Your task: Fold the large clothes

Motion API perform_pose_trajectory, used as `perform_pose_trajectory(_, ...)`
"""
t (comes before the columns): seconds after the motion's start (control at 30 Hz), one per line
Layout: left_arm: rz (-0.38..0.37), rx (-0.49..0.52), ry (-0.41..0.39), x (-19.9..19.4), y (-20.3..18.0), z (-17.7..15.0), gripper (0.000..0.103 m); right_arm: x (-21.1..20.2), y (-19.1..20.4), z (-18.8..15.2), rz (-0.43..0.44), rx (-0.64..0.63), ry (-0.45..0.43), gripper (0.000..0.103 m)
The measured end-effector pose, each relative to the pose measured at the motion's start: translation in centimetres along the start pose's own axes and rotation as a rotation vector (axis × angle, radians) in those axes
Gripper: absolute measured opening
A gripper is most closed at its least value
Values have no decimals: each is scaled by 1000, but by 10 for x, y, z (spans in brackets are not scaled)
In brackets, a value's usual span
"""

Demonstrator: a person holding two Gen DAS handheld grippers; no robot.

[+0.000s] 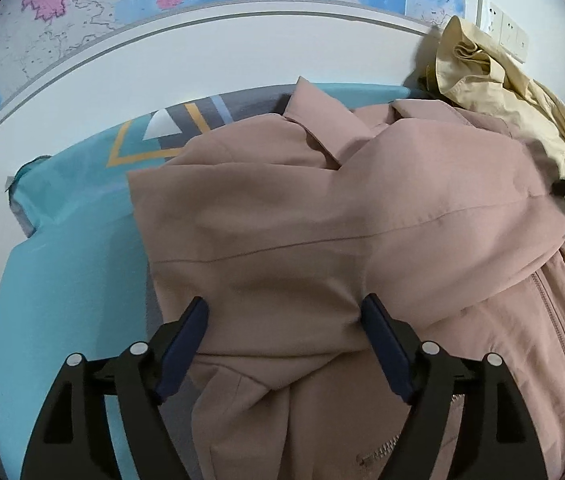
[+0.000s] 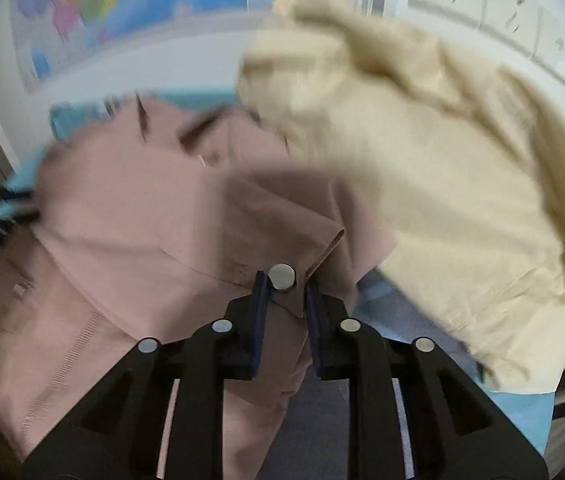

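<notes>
Pink fabric sits between the narrowed jaws of the right gripper — a cuff tab with a silver snap button, its edge caught by the dark blue pads; whether they press firmly, motion blur hides. The left gripper has its jaws wide, poised over a folded sleeve and gripping nothing. Both work on the pink jacket, spread across a teal patterned bedsheet; a crumpled cream garment lies beside it — a map covers the wall behind.
</notes>
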State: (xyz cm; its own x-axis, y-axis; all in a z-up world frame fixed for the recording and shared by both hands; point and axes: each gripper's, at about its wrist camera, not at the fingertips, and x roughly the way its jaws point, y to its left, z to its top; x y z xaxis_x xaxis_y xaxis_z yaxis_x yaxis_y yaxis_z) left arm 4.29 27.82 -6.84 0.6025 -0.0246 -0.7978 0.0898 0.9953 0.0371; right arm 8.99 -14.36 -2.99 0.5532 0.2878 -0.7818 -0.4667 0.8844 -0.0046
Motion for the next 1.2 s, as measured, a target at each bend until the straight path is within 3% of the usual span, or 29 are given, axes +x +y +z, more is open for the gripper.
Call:
perform_pose_trajectory(0.1, -13, -36, -23, -17, 8, -2, 77, 0, -1, -3, -8, 35, -18, 27)
perform_pose_trajectory(0.13, -19, -52, -34, -27, 12, -5, 78, -11, -3, -5, -2, 60, -50, 37)
perform_pose_trajectory(0.23, -28, -89, -57, -50, 23, -18, 80, -36, -2, -11, 38, 95, -126, 49)
perform_pose_trajectory(0.33, 0, -115, -49, -65, 30, -37, 82, -55, 16, -25, 128, 57, -142, 57)
perform_pose_trajectory(0.43, -14, -162, -18, -72, 36, -62, 82, -63, 33, -47, 263, 24, -107, 58)
perform_pose_trajectory(0.57, -22, -212, 13, -78, 40, -91, 82, -61, 93, -64, 436, -86, -19, 68)
perform_pose_trajectory(0.6, -31, -227, 15, -80, 41, -97, 82, -60, 103, -67, 441, -123, -1, 74)
perform_pose_trajectory(0.73, -39, -248, 10, -86, 40, -111, 82, -45, 158, -81, 380, -259, 70, 75)
perform_pose_trajectory(0.8, -51, -252, 5, -90, 38, -117, 82, -31, 167, -77, 354, -256, 94, 68)
perform_pose_trajectory(0.9, -55, -244, -5, -94, 33, -122, 82, -20, 172, -72, 303, -265, 78, 30)
perform_pose_trajectory(0.93, -57, -244, -5, -95, 32, -124, 82, -21, 173, -72, 318, -258, 78, 9)
perform_pose_trajectory(0.97, -60, -245, -5, -95, 31, -127, 82, -23, 171, -70, 291, -250, 63, 3)
perform_pose_trajectory(1.2, -67, -273, -6, -101, 38, -140, 86, -22, 149, -64, 298, -147, 44, 3)
